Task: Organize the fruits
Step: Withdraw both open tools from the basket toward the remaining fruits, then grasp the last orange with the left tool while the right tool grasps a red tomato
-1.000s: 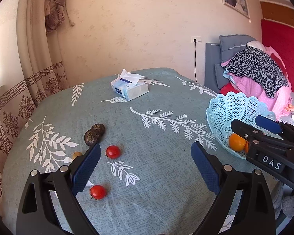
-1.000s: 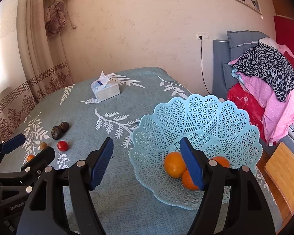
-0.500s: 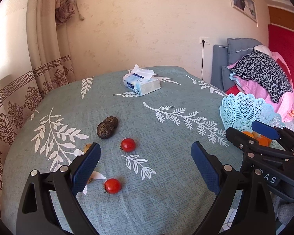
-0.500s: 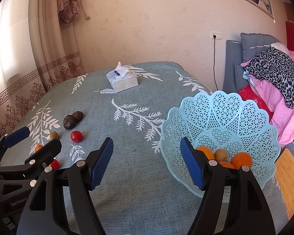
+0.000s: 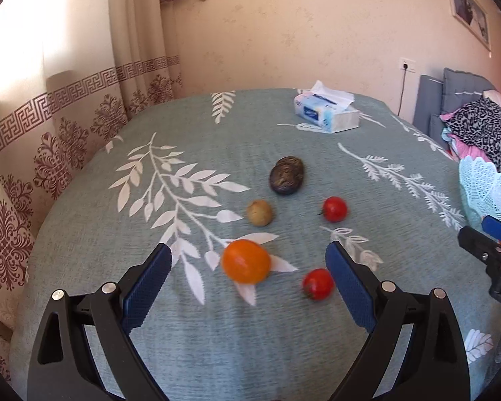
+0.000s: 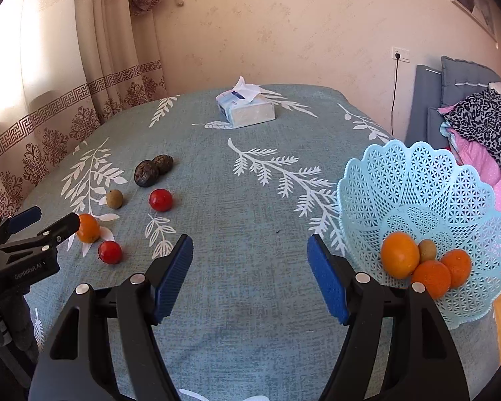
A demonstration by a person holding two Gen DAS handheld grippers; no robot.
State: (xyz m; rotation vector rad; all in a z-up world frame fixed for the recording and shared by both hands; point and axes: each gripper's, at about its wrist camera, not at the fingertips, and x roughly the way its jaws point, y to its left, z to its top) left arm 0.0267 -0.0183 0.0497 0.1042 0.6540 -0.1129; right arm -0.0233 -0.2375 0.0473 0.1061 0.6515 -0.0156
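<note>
Left gripper (image 5: 248, 279): jaws apart, nothing clamped. It hangs over the near left part of the table (image 5: 284, 351), tilted down. An orange (image 5: 246, 260) lies on the cloth between its 2 blue pads, touching neither.

Right gripper (image 6: 250, 275): jaws apart, nothing between them but bare cloth. It hangs over the near middle of the table, the basket just to its right.

Loose fruit on the table, 6 pieces, all on the left half:
- 1 orange, nearest the left gripper.
- 1 tomato (image 5: 318, 284), just inside that gripper's right pad (image 5: 349, 289), apart from the orange.
- 1 far tomato (image 5: 334, 209), further back.
- 1 small tan fruit (image 5: 259, 213), behind the orange.
- 2 dark wrinkled fruits (image 5: 286, 175), touching each other, furthest back of the group.

Basket (image 6: 417, 180): pale blue lattice plastic, scalloped rim, at the table's right edge, tipped toward the viewer. Holds 3 oranges (image 6: 399, 254) bunched together and 1 small brownish fruit (image 6: 427, 250) resting among them.

Tissue box (image 6: 245, 110): far side of the table, 1 sheet sticking up, well apart from all fruit.

Cloth: grey-green with white leaf sprays, covering the whole table.

Surroundings: patterned curtain (image 5: 66, 127) at left, cream wall behind, a pile of clothes (image 6: 481, 123) on grey furniture at right.
</note>
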